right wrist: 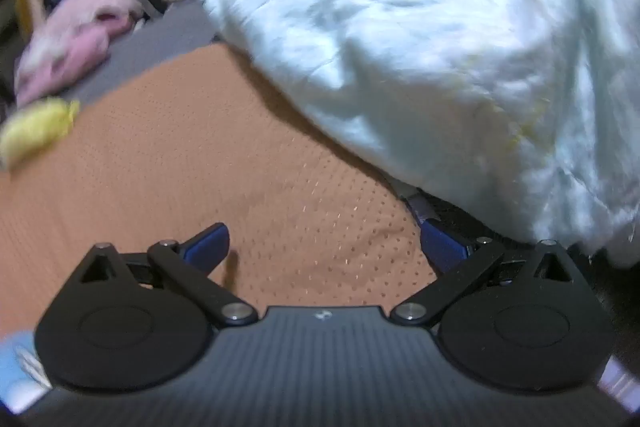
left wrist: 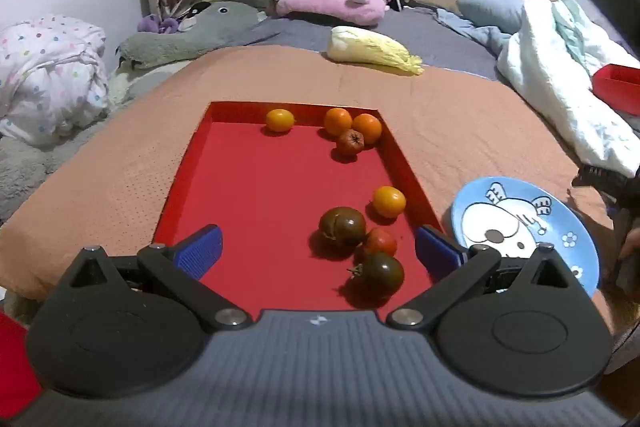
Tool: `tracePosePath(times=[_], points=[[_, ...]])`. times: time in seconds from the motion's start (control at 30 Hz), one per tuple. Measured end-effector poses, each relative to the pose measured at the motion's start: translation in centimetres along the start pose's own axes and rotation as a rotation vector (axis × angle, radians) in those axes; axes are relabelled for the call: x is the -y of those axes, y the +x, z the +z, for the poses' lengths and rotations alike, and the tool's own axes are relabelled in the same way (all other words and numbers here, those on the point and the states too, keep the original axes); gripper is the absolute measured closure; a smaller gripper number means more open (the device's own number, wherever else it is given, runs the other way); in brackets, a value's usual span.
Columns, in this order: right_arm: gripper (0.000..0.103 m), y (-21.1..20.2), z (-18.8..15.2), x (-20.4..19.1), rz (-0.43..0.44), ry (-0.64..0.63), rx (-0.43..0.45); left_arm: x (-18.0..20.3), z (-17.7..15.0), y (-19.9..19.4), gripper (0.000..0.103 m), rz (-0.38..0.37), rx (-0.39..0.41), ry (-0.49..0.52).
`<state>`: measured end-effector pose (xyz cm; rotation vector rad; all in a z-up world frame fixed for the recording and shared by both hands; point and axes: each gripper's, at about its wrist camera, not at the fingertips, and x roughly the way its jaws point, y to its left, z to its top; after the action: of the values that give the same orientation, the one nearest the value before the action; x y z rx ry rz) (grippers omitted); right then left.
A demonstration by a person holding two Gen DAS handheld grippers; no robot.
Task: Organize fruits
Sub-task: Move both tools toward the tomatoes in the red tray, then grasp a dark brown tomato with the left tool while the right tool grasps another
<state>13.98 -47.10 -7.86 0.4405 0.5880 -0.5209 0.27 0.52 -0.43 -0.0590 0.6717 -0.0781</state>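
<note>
Low in the left wrist view, left gripper (left wrist: 318, 251) spread wide and empty over the near end of the red tray (left wrist: 188, 183), blue pads clear of every fruit. Near that end: two dark tomatoes (left wrist: 342, 227) (left wrist: 380, 269) touching a small red tomato (left wrist: 380, 242), with an orange fruit (left wrist: 389, 201) just beyond. Toward the upper middle of the frame, at the far wall: one orange fruit (left wrist: 280, 119) alone, and two more (left wrist: 338, 121) (left wrist: 367, 128) pressed against a reddish fruit (left wrist: 350, 142).

Likely trouble, as a judgement: closing on one tomato of the packed trio, nudging its neighbours and sending them rolling over the smooth tray floor; squeezing a soft tomato too hard; catching a pad on the tray's right wall, close beside the cluster. Soft orange blanket (left wrist: 120, 163) under the tray, so a push down probably tips or shifts it.

Open room: tray's left half bare, good for approach from that side. Blue plate (left wrist: 560, 251) at lower right, just beside the tray, bare as a drop spot.

Right wrist view blurred: right gripper (right wrist: 324, 247) wide apart, holding nothing, above blanket, with the white duvet (right wrist: 440, 67) crowding the right of the frame and apt to snag.
</note>
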Motion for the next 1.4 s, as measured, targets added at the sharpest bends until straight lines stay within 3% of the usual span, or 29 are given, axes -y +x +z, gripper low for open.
tracePosePath(times=[0.17,0.3,0.37,0.47,0.57,0.67,0.7,0.77,0.83,0.93,1.03,1.13,1.33,1.4], points=[[0.0,-0.2,0.6,3.3,0.101,0.26,0.048,-0.7,-0.4,-1.5,0.0,0.004,0.093,-0.04],[0.0,-0.1,1.6,4.7,0.174,0.255,-0.011,-1.6,-0.2,-0.7,0.0,-0.021,0.019,-0.04],[0.0,-1.2,1.7,3.8,0.178,0.169,-0.021,-2.2,-0.2,-0.5,0.0,-0.006,0.018,-0.062],[0.0,-5.5,0.3,0.7,0.271,0.022,0.053,-2.6,0.1,-0.3,0.0,0.029,0.021,-0.047],[0.0,-12.7,-2.1,-3.4,0.33,-0.222,0.222,-2.5,0.5,0.0,0.0,0.066,0.019,0.029],[0.0,-19.2,-6.7,-6.9,0.44,-0.493,0.461,-2.7,0.9,0.2,0.0,0.061,0.037,0.074],[0.0,-20.0,-7.6,-7.8,0.487,-0.533,0.437,-2.8,0.9,0.3,0.0,0.059,0.036,0.066],[0.0,-20.0,-8.5,-9.6,0.61,-0.548,0.215,-3.1,0.9,0.4,0.0,0.047,0.027,0.046],[0.0,-20.4,-9.5,-11.4,0.604,-0.545,0.076,-3.2,1.1,0.3,0.0,0.033,0.037,0.04],[0.0,-21.7,-10.9,-13.2,0.654,-0.589,0.053,-3.1,1.5,0.1,0.0,0.002,0.043,0.07],[0.0,-23.4,-12.6,-15.2,0.706,-0.719,0.092,-3.4,3.0,0.3,0.0,-0.047,0.06,0.189],[0.0,-24.7,-15.2,-16.0,0.741,-0.761,0.065,-3.8,3.8,0.3,0.001,-0.097,0.09,0.272],[0.0,-24.5,-17.9,-18.5,0.728,-0.857,0.031,-4.8,3.1,1.6,0.009,-0.191,0.041,0.22],[0.008,-24.6,-18.7,-18.8,0.717,-0.889,0.023,-4.5,2.9,1.9,0.011,-0.204,0.046,0.245]])
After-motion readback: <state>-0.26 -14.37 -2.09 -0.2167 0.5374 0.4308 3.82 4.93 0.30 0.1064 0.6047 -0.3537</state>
